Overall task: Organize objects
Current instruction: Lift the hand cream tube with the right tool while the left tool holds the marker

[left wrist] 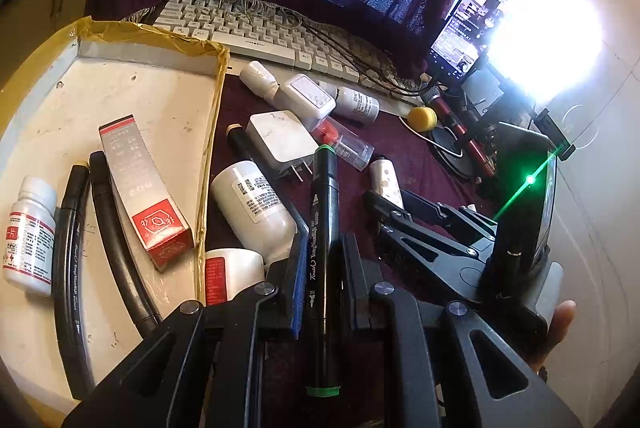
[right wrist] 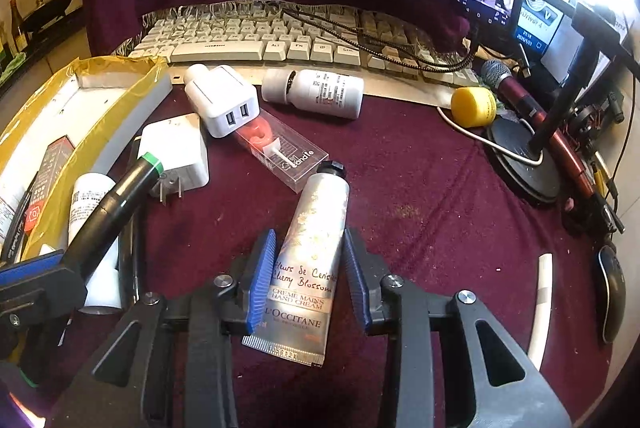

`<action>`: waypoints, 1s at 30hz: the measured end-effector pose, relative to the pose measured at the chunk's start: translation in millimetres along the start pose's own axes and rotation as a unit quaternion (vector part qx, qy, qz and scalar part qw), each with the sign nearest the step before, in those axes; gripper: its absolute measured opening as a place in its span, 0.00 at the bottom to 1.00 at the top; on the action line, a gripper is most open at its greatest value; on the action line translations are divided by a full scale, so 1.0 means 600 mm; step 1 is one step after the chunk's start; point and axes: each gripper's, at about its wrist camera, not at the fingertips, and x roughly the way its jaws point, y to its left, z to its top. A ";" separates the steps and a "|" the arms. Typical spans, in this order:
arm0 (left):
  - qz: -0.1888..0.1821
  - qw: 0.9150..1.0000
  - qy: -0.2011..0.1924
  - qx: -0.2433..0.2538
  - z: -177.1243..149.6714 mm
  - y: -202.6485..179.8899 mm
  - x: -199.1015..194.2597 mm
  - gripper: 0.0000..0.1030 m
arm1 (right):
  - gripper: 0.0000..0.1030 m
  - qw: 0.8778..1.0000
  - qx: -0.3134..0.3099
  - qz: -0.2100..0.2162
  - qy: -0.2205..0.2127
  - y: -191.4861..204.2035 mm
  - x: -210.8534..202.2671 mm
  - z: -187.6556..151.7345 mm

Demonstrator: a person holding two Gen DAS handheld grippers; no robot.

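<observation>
Left gripper [left wrist: 320, 284] clamped on black marker [left wrist: 323, 252], beside box [left wrist: 120, 48]. Right gripper [right wrist: 308, 276] half-open around hand cream tube [right wrist: 310, 264] on cloth; pad contact unclear. Box holds 2 markers, carton, bottle; chargers, bottles left outside.

marker [left wrist: 325, 228]: glossy black plastic | hand cream tube [right wrist: 310, 260]: shiny foil | table cloth [right wrist: 400, 196]: matt maroon fabric
</observation>
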 end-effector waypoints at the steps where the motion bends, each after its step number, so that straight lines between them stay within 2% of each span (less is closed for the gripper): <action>1: 0.000 1.000 0.000 0.000 0.000 0.000 0.000 0.13 | 0.30 1.000 0.000 0.001 0.000 0.000 -0.001 -0.001; 8: 0.000 1.000 0.000 -0.002 0.000 -0.001 0.001 0.13 | 0.27 0.999 0.019 0.037 -0.003 -0.013 -0.014 -0.004; 12: 0.001 1.000 -0.001 -0.002 0.000 -0.001 0.000 0.13 | 0.26 1.000 -0.002 0.027 -0.012 0.000 -0.029 -0.014; 16: 0.000 1.000 -0.001 -0.002 0.000 0.000 0.001 0.13 | 0.26 0.999 -0.016 0.035 -0.020 0.012 -0.042 -0.023; 30: 0.001 1.000 -0.003 -0.003 0.000 0.004 -0.001 0.13 | 0.26 0.997 -0.001 0.072 -0.040 0.001 -0.071 -0.022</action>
